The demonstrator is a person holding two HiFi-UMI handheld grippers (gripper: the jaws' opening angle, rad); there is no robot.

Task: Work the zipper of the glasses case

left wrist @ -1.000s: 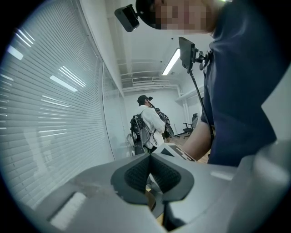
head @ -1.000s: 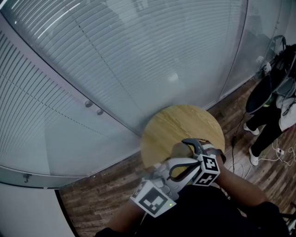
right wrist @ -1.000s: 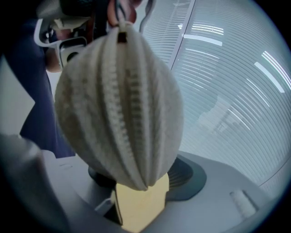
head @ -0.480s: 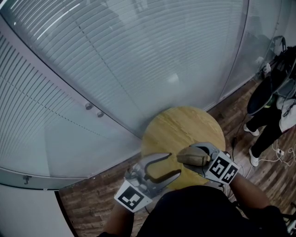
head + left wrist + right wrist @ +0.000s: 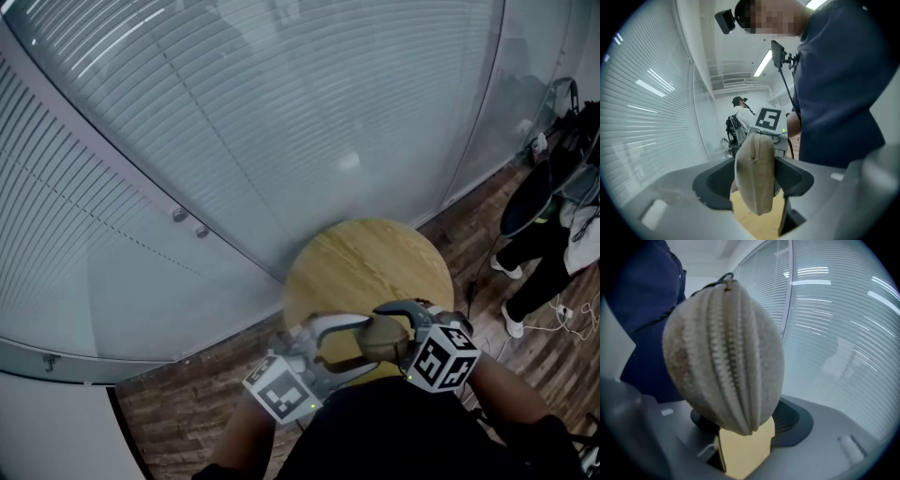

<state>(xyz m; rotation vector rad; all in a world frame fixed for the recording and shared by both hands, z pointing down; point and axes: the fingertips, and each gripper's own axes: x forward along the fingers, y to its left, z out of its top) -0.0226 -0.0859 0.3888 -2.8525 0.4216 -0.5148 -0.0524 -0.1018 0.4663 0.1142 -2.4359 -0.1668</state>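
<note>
Grey right gripper (image 5: 747,423) clamped on one end of the beige glasses case (image 5: 724,348), above the round wooden table (image 5: 366,258); case's long axis runs level toward the left gripper (image 5: 757,180), zipper (image 5: 733,369) facing the right camera; left jaws, just been opening, stand apart around the far end

You stand at a round wooden table (image 5: 366,258), beside a glass wall with closed blinds (image 5: 281,122), on dark wood-plank floor (image 5: 187,412).
</note>
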